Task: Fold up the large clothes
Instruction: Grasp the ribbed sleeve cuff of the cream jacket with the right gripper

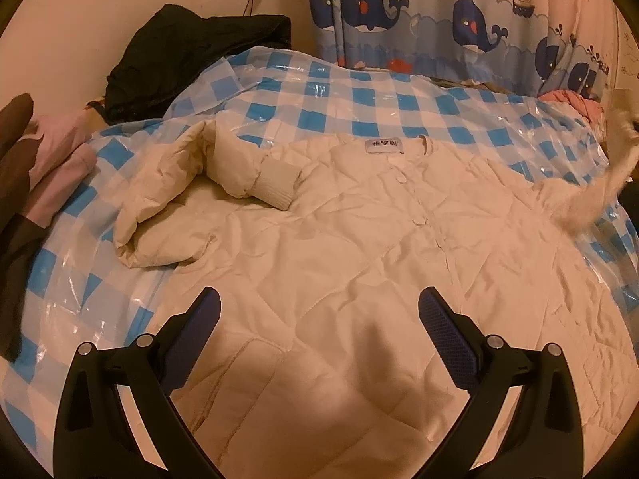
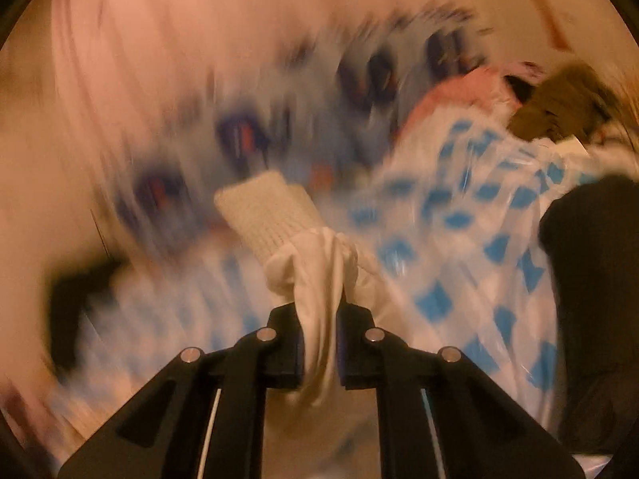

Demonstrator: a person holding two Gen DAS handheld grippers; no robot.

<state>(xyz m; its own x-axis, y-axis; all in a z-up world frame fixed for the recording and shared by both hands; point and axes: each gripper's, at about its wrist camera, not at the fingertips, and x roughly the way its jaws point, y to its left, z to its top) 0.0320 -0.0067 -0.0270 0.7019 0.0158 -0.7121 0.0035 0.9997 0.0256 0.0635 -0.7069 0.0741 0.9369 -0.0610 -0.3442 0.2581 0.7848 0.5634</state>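
We see the cream quilted jacket (image 1: 359,231) lying front up on the bed, over a clear plastic cover (image 1: 359,95) printed with blue and white checks. One sleeve (image 1: 179,195) is folded in across the chest, its ribbed cuff (image 1: 277,185) resting just beside the neck label (image 1: 384,147) and the row of buttons. The other sleeve (image 2: 319,275) is lifted off the jacket's far side. Bare checked cover shows around the jacket's collar edge and both side edges.

Our left gripper (image 1: 319,331) hovers over the jacket's lower part with its jaws spread wide and nothing between them. Our right gripper (image 2: 319,343) has its jaws clenched on the raised sleeve just behind its knitted cuff (image 2: 265,211); that view is heavily blurred.

Beyond the jacket's collar hangs a whale-print curtain (image 1: 439,12). A black garment (image 1: 191,56) is heaped past the folded sleeve against the wall, and pink and brown clothes (image 1: 48,167) are piled at the bed's edge beside that sleeve.
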